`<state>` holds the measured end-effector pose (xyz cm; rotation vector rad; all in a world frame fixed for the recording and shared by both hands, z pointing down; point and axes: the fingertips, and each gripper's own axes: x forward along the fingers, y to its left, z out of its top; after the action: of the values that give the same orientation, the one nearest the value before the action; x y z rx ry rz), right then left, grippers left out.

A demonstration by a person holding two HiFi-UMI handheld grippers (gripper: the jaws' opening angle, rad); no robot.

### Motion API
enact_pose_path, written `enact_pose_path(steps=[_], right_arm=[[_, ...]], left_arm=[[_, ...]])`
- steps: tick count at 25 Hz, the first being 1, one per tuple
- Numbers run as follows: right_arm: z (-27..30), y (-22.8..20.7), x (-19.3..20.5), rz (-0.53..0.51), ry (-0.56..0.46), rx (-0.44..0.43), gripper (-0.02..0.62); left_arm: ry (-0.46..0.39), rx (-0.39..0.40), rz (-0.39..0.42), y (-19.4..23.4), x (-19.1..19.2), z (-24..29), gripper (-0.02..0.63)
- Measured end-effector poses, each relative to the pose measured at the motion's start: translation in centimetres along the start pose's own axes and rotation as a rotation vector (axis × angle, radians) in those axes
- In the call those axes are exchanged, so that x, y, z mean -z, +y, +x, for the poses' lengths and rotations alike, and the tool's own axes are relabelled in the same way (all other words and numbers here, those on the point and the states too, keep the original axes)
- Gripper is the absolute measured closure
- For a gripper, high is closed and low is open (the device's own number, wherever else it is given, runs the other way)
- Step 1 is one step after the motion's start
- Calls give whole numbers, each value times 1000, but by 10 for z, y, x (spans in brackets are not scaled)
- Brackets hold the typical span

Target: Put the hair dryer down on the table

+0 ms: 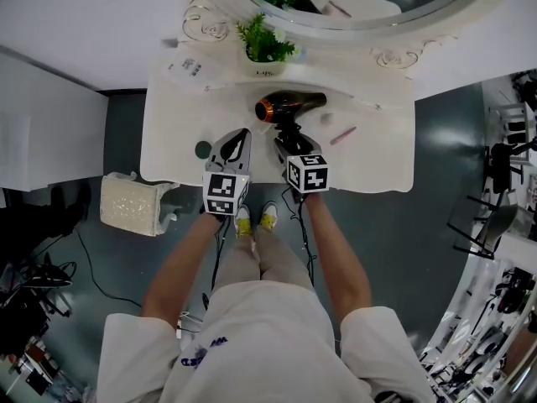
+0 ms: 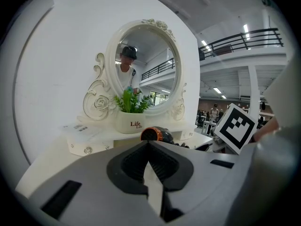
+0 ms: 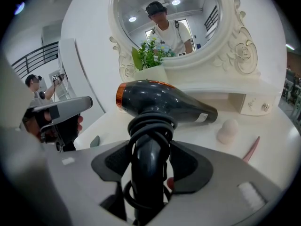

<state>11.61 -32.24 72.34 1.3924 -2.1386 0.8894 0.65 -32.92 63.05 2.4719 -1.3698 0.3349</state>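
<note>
We clamp the hair dryer [image 3: 164, 102] by its handle in the right gripper [image 3: 149, 166] over the vanity table [image 1: 377, 154], the left gripper [image 2: 148, 150] closed and empty; next we should lower it and release.

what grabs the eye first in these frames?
The black hair dryer with its copper rim stands out, its cord wound round the handle. The right gripper clamps that handle over the white dressing table. Behind it stands an ornate oval mirror with a small potted plant at its foot. The left gripper waits alongside, jaws together and empty.
</note>
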Motion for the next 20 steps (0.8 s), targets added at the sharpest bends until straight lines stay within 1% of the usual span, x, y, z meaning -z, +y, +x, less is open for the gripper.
enact_pose_path(steps=[5, 10, 16, 20], right_arm=[[8, -5, 2, 9, 19, 15, 331], [15, -8, 7, 59, 49, 3, 331], [18, -9, 16, 47, 83, 6, 333], [19, -14, 23, 41, 108, 23, 331]], left_arm=[[2, 3, 6, 1, 1, 1, 598], [12, 10, 6, -1, 5, 1, 598], [13, 3, 6, 1, 5, 0, 598], [15, 1, 4, 1, 7, 0, 598]])
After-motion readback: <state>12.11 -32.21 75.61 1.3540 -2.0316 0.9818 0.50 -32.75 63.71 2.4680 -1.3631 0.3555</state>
